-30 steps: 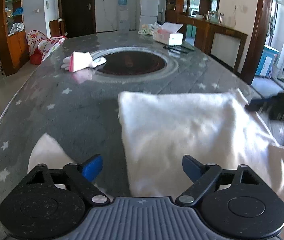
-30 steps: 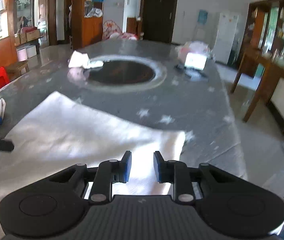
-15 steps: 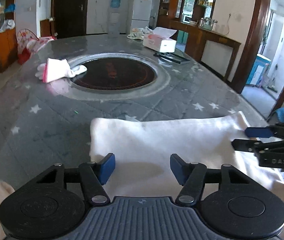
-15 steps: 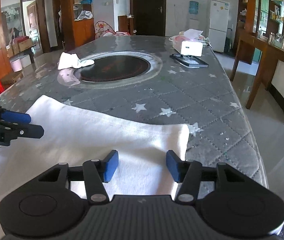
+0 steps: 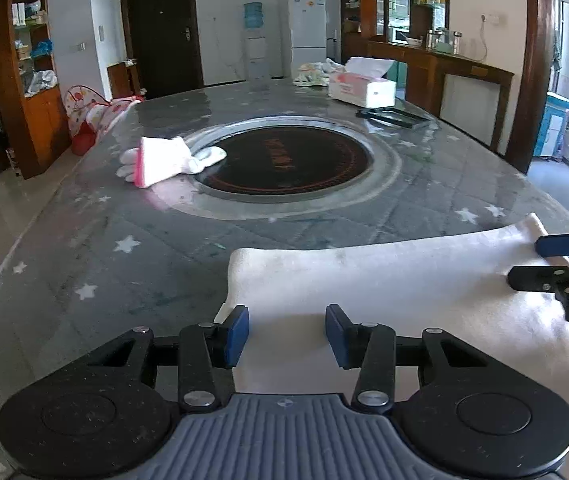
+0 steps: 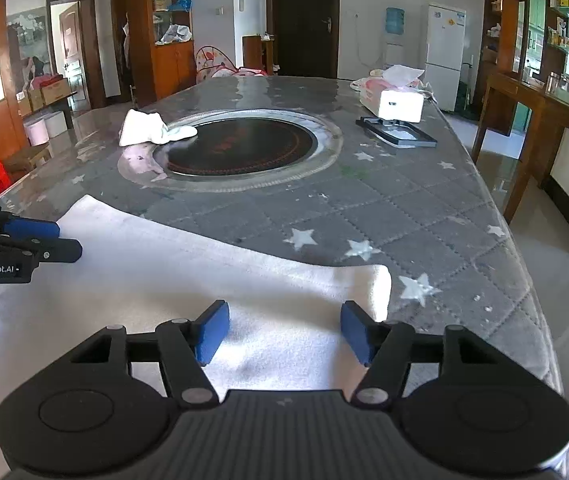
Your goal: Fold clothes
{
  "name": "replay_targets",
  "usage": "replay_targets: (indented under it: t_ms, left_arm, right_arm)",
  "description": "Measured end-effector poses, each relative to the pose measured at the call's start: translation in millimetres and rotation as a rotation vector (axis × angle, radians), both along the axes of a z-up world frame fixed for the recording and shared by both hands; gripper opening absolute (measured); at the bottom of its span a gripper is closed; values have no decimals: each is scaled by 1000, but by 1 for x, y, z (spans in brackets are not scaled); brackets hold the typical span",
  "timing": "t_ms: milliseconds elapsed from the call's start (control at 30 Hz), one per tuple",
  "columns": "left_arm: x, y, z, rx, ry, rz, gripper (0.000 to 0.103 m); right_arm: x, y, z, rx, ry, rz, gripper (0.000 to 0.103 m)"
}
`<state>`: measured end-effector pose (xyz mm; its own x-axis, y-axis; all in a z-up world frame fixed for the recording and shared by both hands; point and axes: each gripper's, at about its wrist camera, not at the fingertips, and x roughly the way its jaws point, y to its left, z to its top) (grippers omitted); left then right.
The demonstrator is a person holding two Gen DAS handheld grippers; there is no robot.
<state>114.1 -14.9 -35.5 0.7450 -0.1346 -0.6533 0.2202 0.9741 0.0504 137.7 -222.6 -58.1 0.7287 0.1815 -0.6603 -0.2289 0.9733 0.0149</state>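
A white folded garment (image 5: 384,284) lies flat on the near end of the grey star-quilted table (image 5: 124,264); it also shows in the right wrist view (image 6: 188,276). My left gripper (image 5: 286,334) is open and empty, just above the garment's near left corner. My right gripper (image 6: 284,330) is open and empty, above the garment's near right corner. The right gripper shows at the right of the left wrist view (image 5: 552,260). The left gripper shows at the left of the right wrist view (image 6: 40,240).
A round black hob (image 5: 284,164) is set in the table's middle. A white and pink cloth (image 5: 160,156) lies at its left rim. A tissue box (image 5: 364,84) and a black tray (image 5: 392,118) sit at the far right. The table's right edge (image 6: 532,280) is close.
Both grippers pulled back toward the garment's near edge and levelled. The right gripper, nearly shut a second ago, has opened wide. The left jaws narrowed a little but stay open.
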Motion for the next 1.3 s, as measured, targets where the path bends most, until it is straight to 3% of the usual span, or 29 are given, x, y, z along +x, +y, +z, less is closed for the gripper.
replay_targets:
  t_ms: [400,533,767,900,967,1100,1300]
  left_arm:
    - [2,20,-3,71,-43,57,49]
    - [9,47,-3,-23,-6,103,52]
    - [4,63,-7,9,-49,127,54]
    - [-2,81,-7,-24,-50,135,57]
    - [-6,87,-6,-24,-45,140,57]
    - [-17,102,-3,13,-48,167,57]
    - [-48,130,12,-48,-82,170,56]
  right_arm:
    - [16,23,-2,-10,-12,30,68]
    - [21,31,-3,-10,-13,31,72]
    - [32,48,-3,-19,-12,31,73]
    - [30,44,-2,-10,-8,45,73]
    - [26,41,1,1,-19,43,68]
    - [6,40,13,-8,-54,73,68]
    - [-39,28,22,-22,-58,99,69]
